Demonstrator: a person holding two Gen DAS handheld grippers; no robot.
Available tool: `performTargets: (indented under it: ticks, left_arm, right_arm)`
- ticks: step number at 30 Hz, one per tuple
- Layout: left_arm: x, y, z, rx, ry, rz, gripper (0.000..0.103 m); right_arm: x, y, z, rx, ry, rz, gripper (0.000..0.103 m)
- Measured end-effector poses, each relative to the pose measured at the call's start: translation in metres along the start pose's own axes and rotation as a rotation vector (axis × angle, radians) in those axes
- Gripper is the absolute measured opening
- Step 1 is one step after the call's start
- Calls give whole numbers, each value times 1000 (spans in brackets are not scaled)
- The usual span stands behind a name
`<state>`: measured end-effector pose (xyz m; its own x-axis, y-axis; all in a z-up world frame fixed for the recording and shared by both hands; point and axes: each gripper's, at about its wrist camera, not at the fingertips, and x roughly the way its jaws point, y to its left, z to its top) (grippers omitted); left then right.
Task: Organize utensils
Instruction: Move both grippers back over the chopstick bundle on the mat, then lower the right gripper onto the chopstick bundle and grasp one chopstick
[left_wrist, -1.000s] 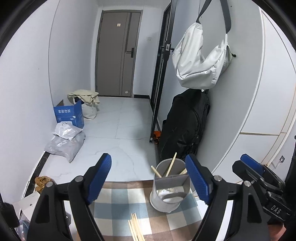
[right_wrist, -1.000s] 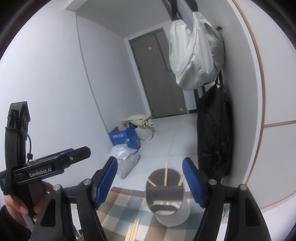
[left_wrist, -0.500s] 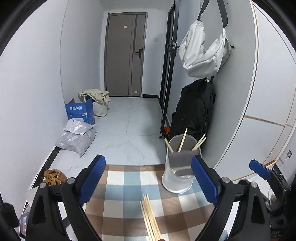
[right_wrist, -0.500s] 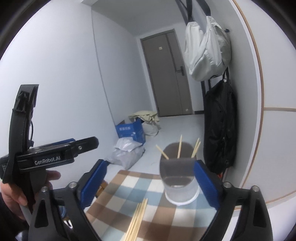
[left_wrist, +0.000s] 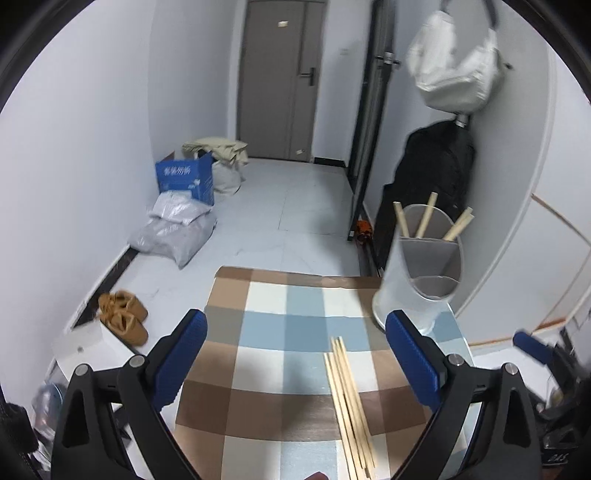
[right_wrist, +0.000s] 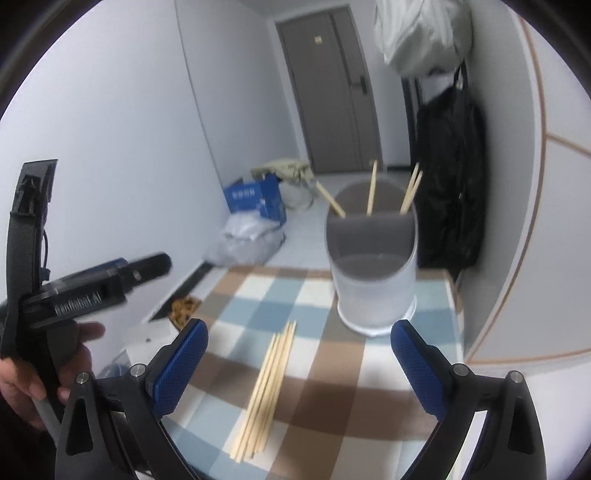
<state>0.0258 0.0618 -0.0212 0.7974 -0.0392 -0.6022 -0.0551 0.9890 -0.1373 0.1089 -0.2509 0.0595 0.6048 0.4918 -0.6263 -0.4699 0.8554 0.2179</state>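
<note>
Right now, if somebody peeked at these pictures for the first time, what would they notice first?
Probably the bundle of wooden chopsticks lying loose on the checked cloth, between the open blue pads of the right claw. Just beyond stands the pale utensil holder with a few chopsticks already poking out of its back compartment. The left claw is open too.

A grey entry door (left_wrist: 282, 79) closes the far end of the hallway, and everything else sits relative to it. Toward the camera along the left wall from the door lie a heap of beige cloth (left_wrist: 218, 149) over a pale sack, a blue cardboard box (left_wrist: 186, 181), grey plastic mailer bags (left_wrist: 173, 230) and, nearest, a pair of tan slippers (left_wrist: 123, 319). Right of the door, a white sling bag (left_wrist: 456, 68) hangs on the wall above a black backpack (left_wrist: 434, 173).
</note>
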Motion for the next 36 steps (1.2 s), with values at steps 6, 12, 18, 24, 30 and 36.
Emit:
performTargets:
  ticks: [6,12,18,24,30,36]
  left_arm:
    - [12,25,-4,-19,4,51,95]
    - [21,46,-3,-96,47,49,95]
    - [26,54,-4,-110,73,50,95]
    - [27,61,-2,-134,98,39,95]
    - [29,73,0,-187,112,43,95]
    - [34,83,-1,-233,141,30,95]
  right_arm:
    - [33,5,-4,-19,128,5,94]
    - [76,14,-5,-62,263,-12,69]
    - [125,25,-11,-133,384,-42,51]
    - [170,28,-14,-147,504,-89,30]
    - [198,35,-15,-190,567,-114,19]
    - [215,40,-15,-237,599,-165,14]
